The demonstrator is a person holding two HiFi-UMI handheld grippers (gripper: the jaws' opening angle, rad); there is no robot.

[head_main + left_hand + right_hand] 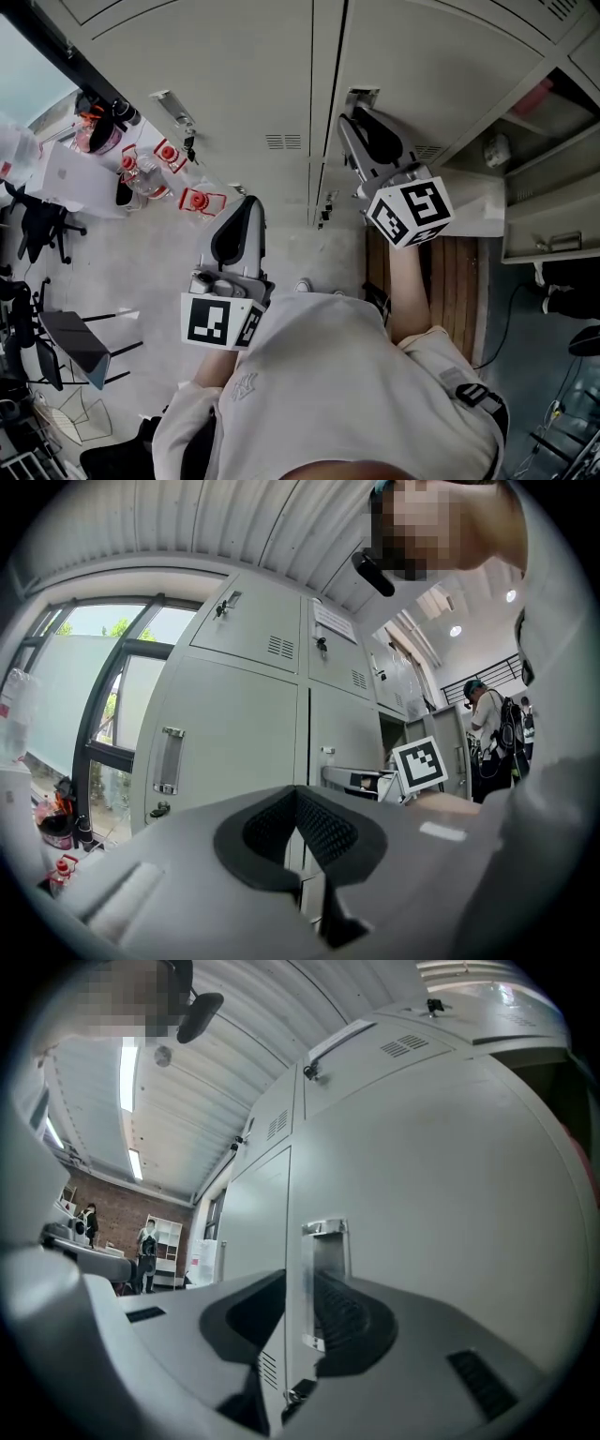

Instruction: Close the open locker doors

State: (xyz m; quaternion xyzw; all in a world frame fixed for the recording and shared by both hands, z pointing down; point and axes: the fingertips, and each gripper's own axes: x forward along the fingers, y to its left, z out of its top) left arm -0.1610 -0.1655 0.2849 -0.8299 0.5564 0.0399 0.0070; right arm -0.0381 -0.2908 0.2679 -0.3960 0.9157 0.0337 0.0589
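A wall of grey lockers (244, 66) fills the top of the head view. My right gripper (350, 120) points at the handle (361, 96) of a door that lies flush with its neighbours. In the right gripper view that handle (323, 1241) shows in the narrow gap between the jaws, right at the tips; contact is unclear. To the right an open locker (539, 159) shows shelves, its door (551, 230) swung out. My left gripper (246, 204) hangs lower, away from the lockers, jaws together and holding nothing. The left gripper view shows closed doors (234, 733) and the open locker (392, 747).
A desk with a laptop (64, 178) and red-capped bottles (141, 169) stands at the left, with office chairs (37, 225) beside it. A wooden strip (457, 281) lies below the open locker. A person with a backpack (492, 724) stands further down the row.
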